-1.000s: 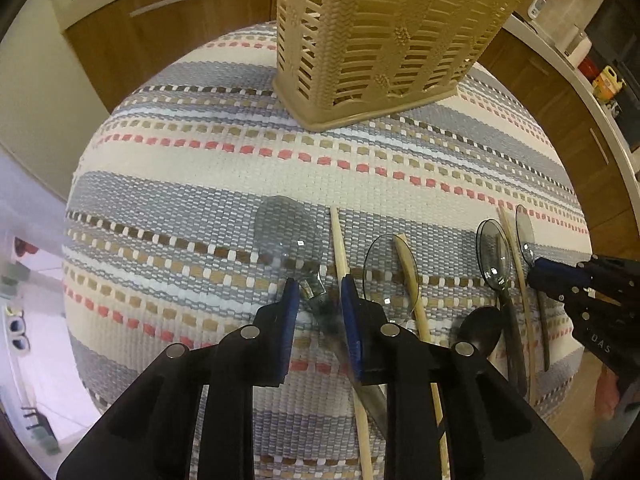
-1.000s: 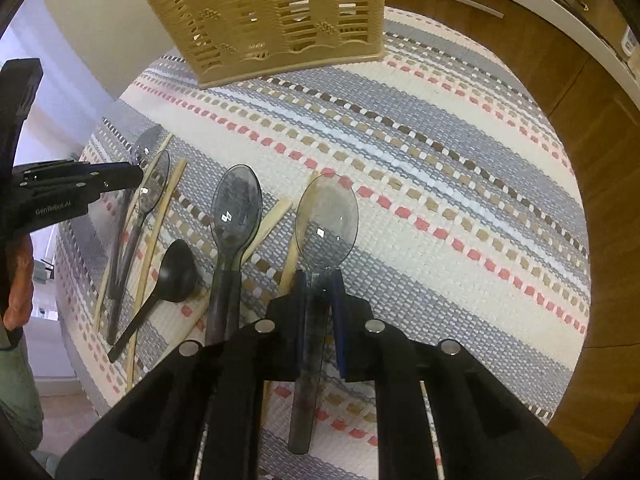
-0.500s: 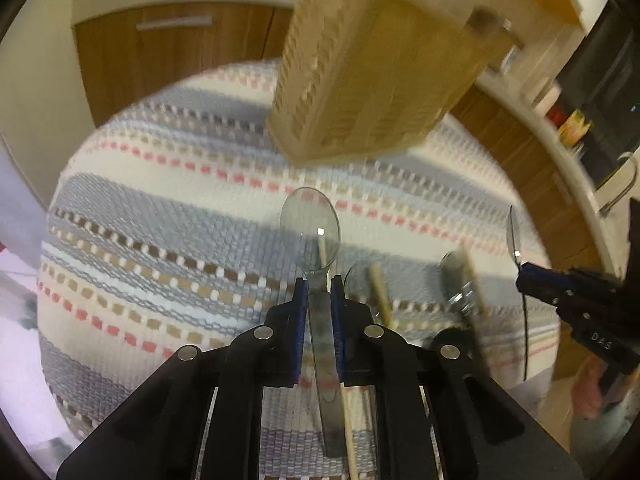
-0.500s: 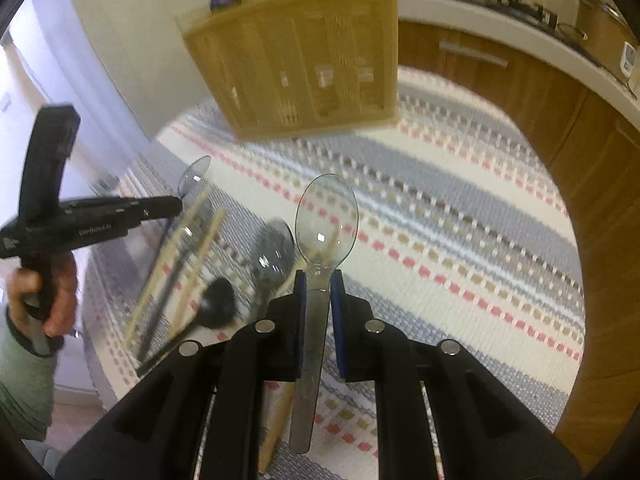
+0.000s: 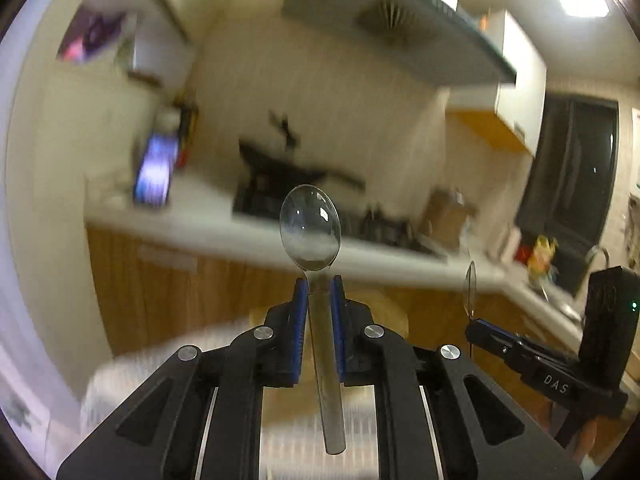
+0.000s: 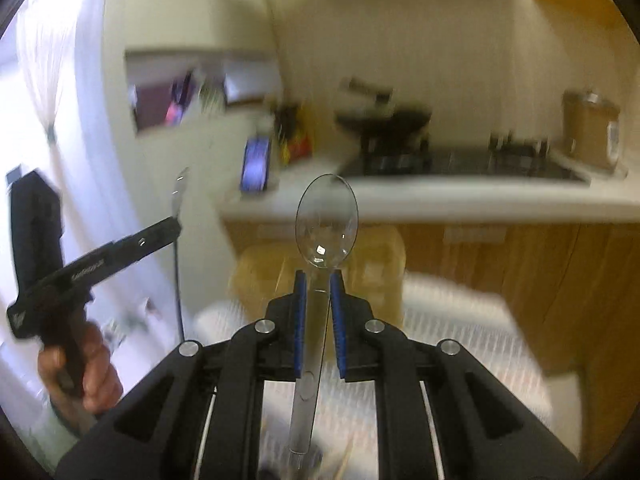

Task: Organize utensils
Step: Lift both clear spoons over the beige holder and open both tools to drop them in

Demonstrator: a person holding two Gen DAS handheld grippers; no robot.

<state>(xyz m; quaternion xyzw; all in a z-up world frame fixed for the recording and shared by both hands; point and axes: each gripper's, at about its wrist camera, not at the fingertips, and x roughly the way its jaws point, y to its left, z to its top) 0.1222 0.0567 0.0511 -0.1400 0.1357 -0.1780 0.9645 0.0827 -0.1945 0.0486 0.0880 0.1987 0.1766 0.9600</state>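
Observation:
My left gripper point(image 5: 319, 285) is shut on the handle of a clear plastic spoon point(image 5: 310, 233), held upright with the bowl up, high above the table. My right gripper point(image 6: 319, 280) is shut on a second clear plastic spoon point(image 6: 326, 226), also upright. Each gripper shows in the other's view: the right gripper point(image 5: 472, 320) with its spoon edge-on, the left gripper point(image 6: 176, 224) likewise. The tan slotted utensil basket point(image 6: 264, 276) is blurred, low behind the right spoon. The striped tablecloth point(image 6: 452, 320) shows below.
A kitchen counter point(image 6: 460, 196) with a stove and pan runs across the back, over wooden cabinets point(image 6: 560, 280). A lit phone point(image 6: 255, 164) leans on the counter. Both views are motion-blurred. Other utensils are barely visible at the bottom edge of the right wrist view.
Both grippers have lifted their clear spoons off the tablecloth and tilted upward, so the views now face the kitchen wall. The left gripper closed on its spoon during the first half second.

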